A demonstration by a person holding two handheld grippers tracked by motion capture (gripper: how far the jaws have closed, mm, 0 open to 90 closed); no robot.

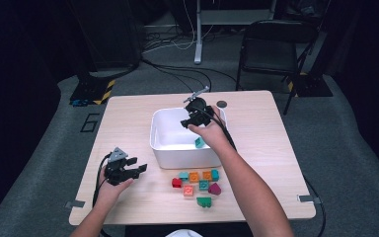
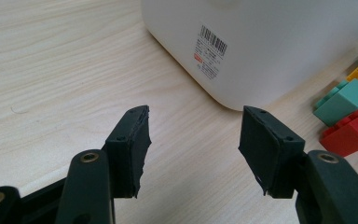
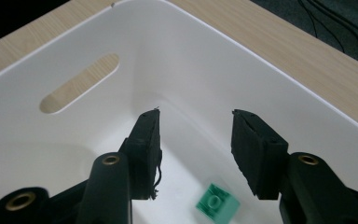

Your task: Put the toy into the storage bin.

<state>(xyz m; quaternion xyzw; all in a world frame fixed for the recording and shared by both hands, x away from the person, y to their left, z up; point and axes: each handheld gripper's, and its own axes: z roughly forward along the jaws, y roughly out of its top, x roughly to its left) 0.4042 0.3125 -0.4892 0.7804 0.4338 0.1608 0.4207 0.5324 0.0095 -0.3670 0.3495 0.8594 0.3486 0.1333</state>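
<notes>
Hovering over the white plastic bin (image 1: 164, 129) at frame centre, the right gripper (image 1: 193, 118) has its jaws parted with nothing between them; a green toy brick (image 3: 217, 204) lies on the bin floor below. Lower left, the left gripper (image 1: 137, 170) rests wide open and unloaded beside the remaining bricks (image 1: 197, 185).

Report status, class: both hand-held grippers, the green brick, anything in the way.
Right hand-held gripper open over white bin, holding nothing. Green brick lying on bin floor. Left hand-held gripper open, empty, over table. Nothing in the way.
</notes>
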